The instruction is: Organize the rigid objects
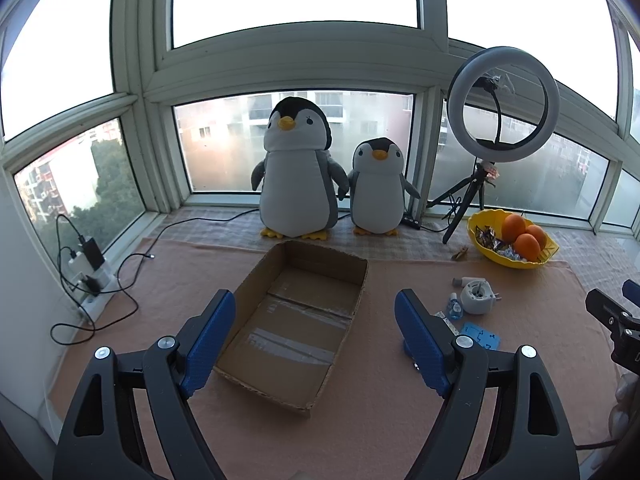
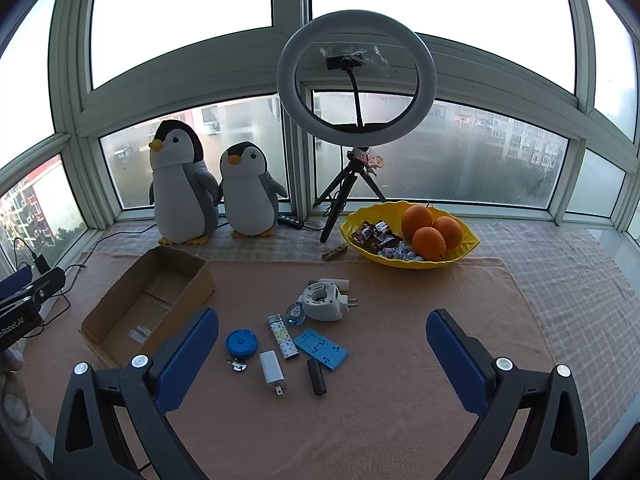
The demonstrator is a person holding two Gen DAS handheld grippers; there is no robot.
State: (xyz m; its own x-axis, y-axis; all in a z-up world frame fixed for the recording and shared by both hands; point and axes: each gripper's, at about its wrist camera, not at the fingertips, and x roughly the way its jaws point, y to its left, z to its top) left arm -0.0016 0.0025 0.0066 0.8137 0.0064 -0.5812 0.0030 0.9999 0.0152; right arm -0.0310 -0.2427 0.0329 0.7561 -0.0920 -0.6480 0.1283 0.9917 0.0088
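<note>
nine small things, one empty box

two tongs hang above the mat, both spread wide and holding nothing: the left gripper (image 1: 314,334) over the box (image 1: 296,320), the right gripper (image 2: 322,354) over the scatter.

going left to right in the right wrist view: the box (image 2: 148,304) sits open and bare at the left, flaps gone, its near corner beside the left finger. just right of it lie the blue disc (image 2: 241,342), a small metal clip (image 2: 237,366) below it, the white charger (image 2: 273,370) with prongs toward the camera, the lighter (image 2: 282,337), the black stick (image 2: 316,376), and the blue card (image 2: 321,349). behind these are the little bottle (image 2: 296,314), touching the round grey plug (image 2: 325,302), and a pale tube (image 2: 334,282) just beyond.

handling, as a guess: all look light and stiff. the charger and lighter have flat sides, so pinch across the short width. the black stick may roll; close over its middle. the card lies flat and thin, hard to get under, so tip it by an edge. the disc wants a grip across its rim. the bottle may be slick.

only the right view shows the disc, clip, charger, lighter and stick; in the left view a finger hides them, leaving the plug (image 1: 478,298), bottle (image 1: 455,309) and card (image 1: 480,338). the left view alone shows the whole box floor, bare but for tape.
</note>
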